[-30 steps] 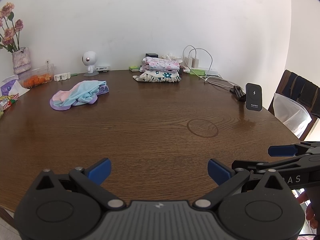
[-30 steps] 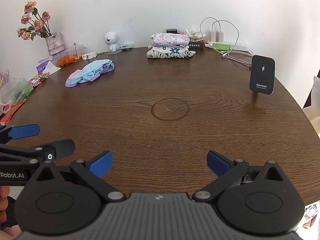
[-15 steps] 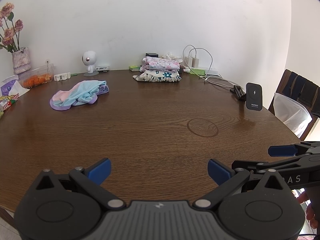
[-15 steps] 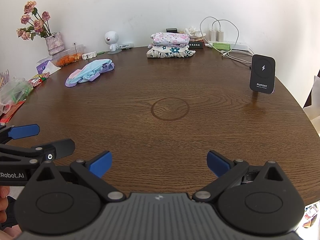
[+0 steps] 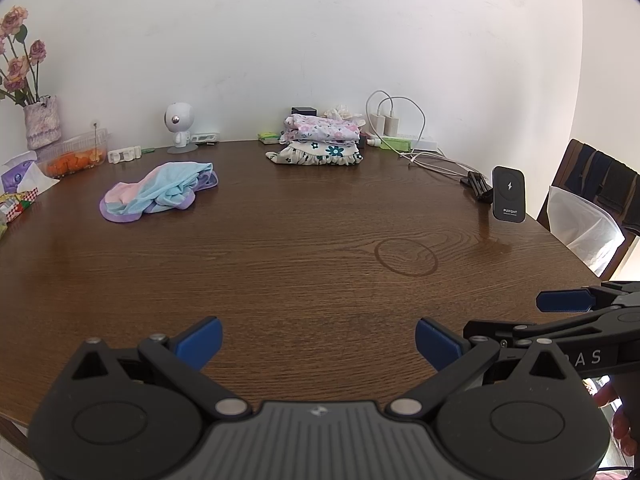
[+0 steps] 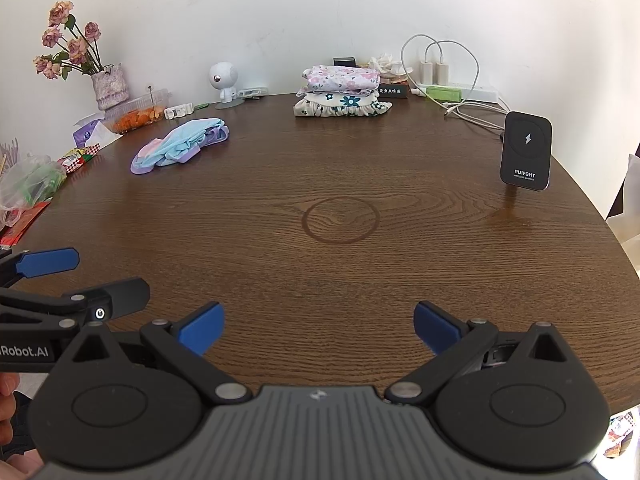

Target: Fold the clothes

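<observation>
A crumpled pastel garment [image 5: 158, 191], blue, pink and purple, lies on the far left of the round wooden table [image 5: 304, 264]; it also shows in the right wrist view [image 6: 180, 146]. A stack of folded floral clothes [image 5: 320, 142] sits at the far edge, also seen in the right wrist view [image 6: 340, 94]. My left gripper [image 5: 318, 340] is open and empty above the near table edge. My right gripper [image 6: 318, 326] is open and empty beside it. Both are far from the clothes.
A black wireless charger stand [image 6: 526, 152] stands at the right. Cables and a power strip [image 6: 460, 92] lie at the back right. A white robot figure [image 6: 224, 80], a flower vase [image 6: 108, 84], a food container [image 6: 136, 114] and snack packets [image 6: 80, 158] line the left. A chair [image 5: 596, 200] stands right.
</observation>
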Demonstrator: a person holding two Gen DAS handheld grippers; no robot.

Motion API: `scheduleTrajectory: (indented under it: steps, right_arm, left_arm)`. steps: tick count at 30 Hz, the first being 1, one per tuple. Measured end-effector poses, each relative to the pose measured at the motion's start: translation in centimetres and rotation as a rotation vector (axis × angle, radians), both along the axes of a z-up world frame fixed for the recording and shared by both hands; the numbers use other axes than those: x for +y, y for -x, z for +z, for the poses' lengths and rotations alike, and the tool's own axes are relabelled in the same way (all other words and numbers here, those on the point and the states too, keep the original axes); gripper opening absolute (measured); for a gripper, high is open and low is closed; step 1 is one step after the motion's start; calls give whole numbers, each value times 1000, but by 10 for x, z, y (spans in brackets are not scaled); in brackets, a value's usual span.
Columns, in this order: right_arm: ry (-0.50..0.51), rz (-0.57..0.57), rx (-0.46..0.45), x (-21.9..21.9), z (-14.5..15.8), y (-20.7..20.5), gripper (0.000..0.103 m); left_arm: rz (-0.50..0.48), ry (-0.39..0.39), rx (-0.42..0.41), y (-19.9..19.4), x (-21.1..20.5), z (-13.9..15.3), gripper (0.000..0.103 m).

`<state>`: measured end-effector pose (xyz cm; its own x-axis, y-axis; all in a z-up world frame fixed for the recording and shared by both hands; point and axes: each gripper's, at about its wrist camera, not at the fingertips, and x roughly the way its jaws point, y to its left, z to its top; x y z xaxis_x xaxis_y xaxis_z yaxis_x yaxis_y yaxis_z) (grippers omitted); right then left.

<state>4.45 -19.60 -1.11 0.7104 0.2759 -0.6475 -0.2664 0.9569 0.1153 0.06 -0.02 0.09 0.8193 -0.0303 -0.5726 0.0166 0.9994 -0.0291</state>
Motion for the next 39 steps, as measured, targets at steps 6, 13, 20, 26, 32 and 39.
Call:
scheduleTrajectory:
  steps: [6, 13, 20, 26, 32, 39]
  right_arm:
    - [-2, -2, 1, 0, 0, -1, 103]
    - [-1, -1, 3, 0, 0, 0, 103]
    - [-1, -3, 4, 0, -1, 0, 103]
    - [-1, -3, 6, 0, -1, 0, 103]
    - [-2, -3, 10, -1, -2, -1, 103]
    - [-3, -3, 14, -1, -3, -1, 103]
  left_arm:
    - [-1, -3, -2, 0, -1, 0, 103]
    - [0, 1, -2, 0, 0, 0, 103]
    - [-2, 3, 0, 0, 1, -1, 103]
    - [-3, 5, 3, -1, 1, -2, 103]
    - [-6, 5, 5, -1, 1, -2, 103]
    - [-6, 3, 9, -2, 0, -2, 103]
